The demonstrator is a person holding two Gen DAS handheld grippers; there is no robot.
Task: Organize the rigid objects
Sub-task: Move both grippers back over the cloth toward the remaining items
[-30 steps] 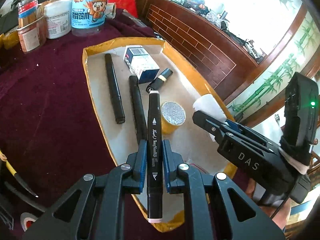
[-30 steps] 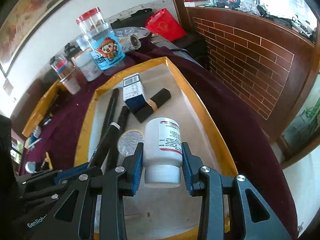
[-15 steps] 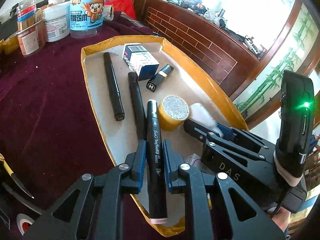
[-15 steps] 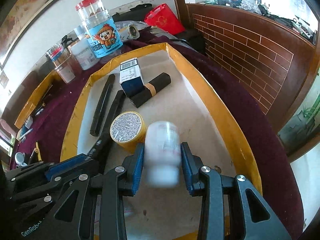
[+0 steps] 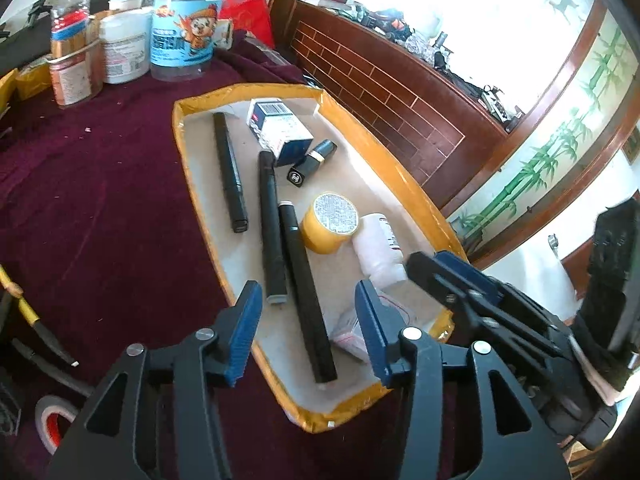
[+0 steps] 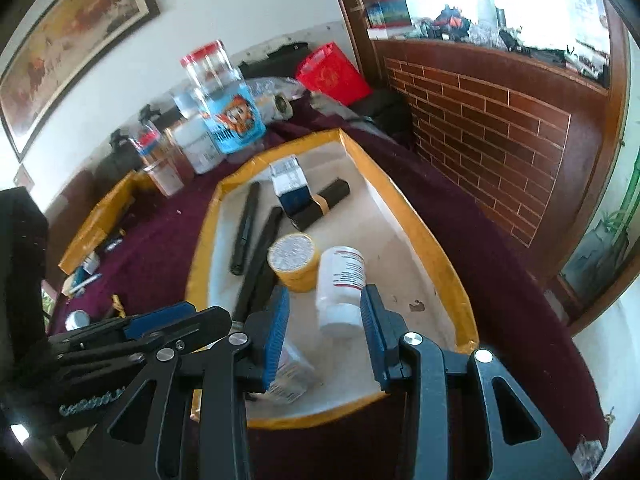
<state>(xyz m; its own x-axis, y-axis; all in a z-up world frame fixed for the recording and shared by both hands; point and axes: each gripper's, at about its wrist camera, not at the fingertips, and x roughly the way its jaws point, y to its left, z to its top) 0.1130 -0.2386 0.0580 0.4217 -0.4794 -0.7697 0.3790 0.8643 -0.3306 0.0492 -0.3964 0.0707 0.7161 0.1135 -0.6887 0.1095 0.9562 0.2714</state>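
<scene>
A yellow-rimmed tray (image 5: pixel 192 184) (image 6: pixel 404 208) holds the sorted items. A black marker (image 5: pixel 306 292) lies in it beside two other markers (image 5: pixel 270 224). My left gripper (image 5: pixel 308 320) hangs over the near end of that marker, its jaws opening and the pads clear of it. A white bottle (image 5: pixel 378 248) (image 6: pixel 340 280) lies next to a yellow tape roll (image 5: pixel 334 224) (image 6: pixel 294 258). My right gripper (image 6: pixel 324 320) (image 5: pixel 424 276) sits just behind the bottle's cap end, with a gap showing at its left pad.
A blue-white box (image 5: pixel 280 128) and a lipstick (image 5: pixel 312 162) lie at the tray's far end, a small plastic bag (image 5: pixel 348 332) at its near end. Jars (image 5: pixel 186 28) stand behind on the dark red cloth (image 5: pixel 100 200). A brick-patterned panel (image 6: pixel 500 140) runs along the right.
The left jaws opened and let go of the marker, which now lies in the tray. The right gripper laid the white bottle by the yellow roll and drew back from it.
</scene>
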